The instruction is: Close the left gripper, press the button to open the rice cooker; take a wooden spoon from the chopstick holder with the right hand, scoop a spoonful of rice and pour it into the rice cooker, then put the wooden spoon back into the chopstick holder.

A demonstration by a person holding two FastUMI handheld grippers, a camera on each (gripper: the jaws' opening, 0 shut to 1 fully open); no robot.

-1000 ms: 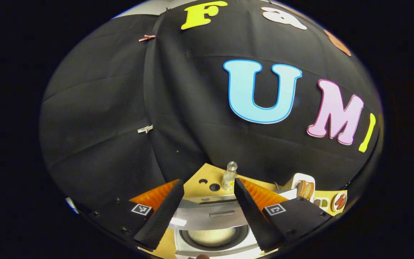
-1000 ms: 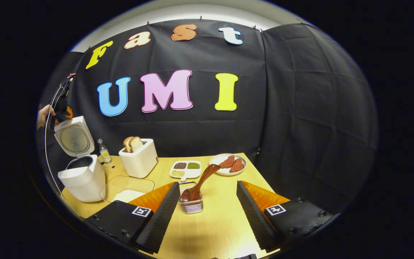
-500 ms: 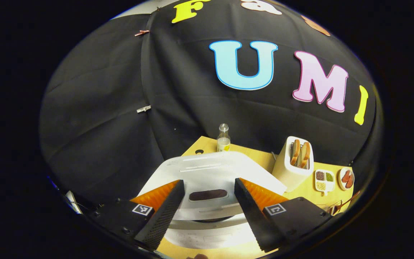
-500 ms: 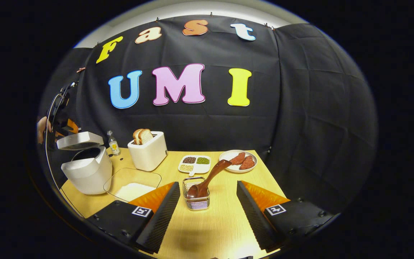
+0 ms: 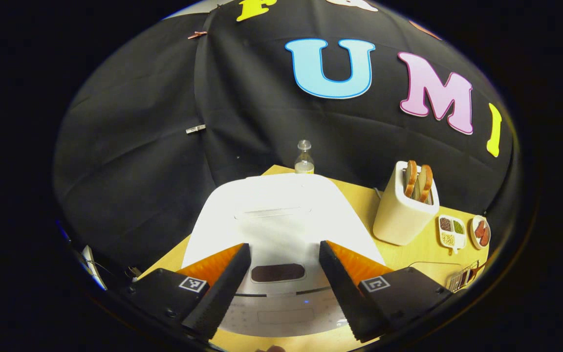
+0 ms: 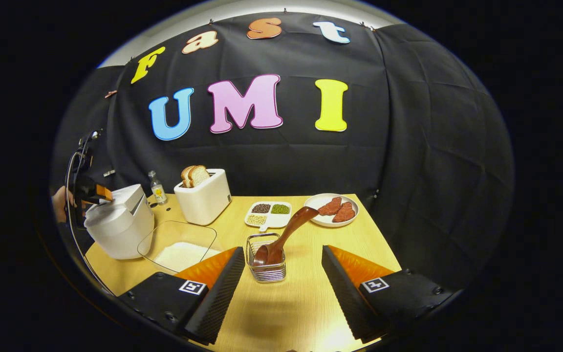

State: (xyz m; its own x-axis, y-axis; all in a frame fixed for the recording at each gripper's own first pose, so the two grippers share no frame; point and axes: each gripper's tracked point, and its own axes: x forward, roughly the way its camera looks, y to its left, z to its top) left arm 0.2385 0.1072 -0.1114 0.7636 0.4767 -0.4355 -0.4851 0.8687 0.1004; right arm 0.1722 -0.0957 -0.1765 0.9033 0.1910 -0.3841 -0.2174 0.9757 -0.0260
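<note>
Resting bowl-down in the chopstick holder [image 6: 267,266], the wooden spoon [image 6: 286,234]; both grippers gape empty.

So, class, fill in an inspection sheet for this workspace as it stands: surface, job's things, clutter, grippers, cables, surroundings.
Surface: light wooden table.
Job's things: white rice cooker, lid down; brown wooden spoon standing in the wire chopstick holder; clear tray of white rice.
Clutter: white toaster with bread, small glass bottle, white divided dish of beans, white plate of red slices.
Grippers: left gripper open above the cooker lid; right gripper open, facing the holder.
Cables: thin cable by the cooker.
Surroundings: black cloth wall.
</note>
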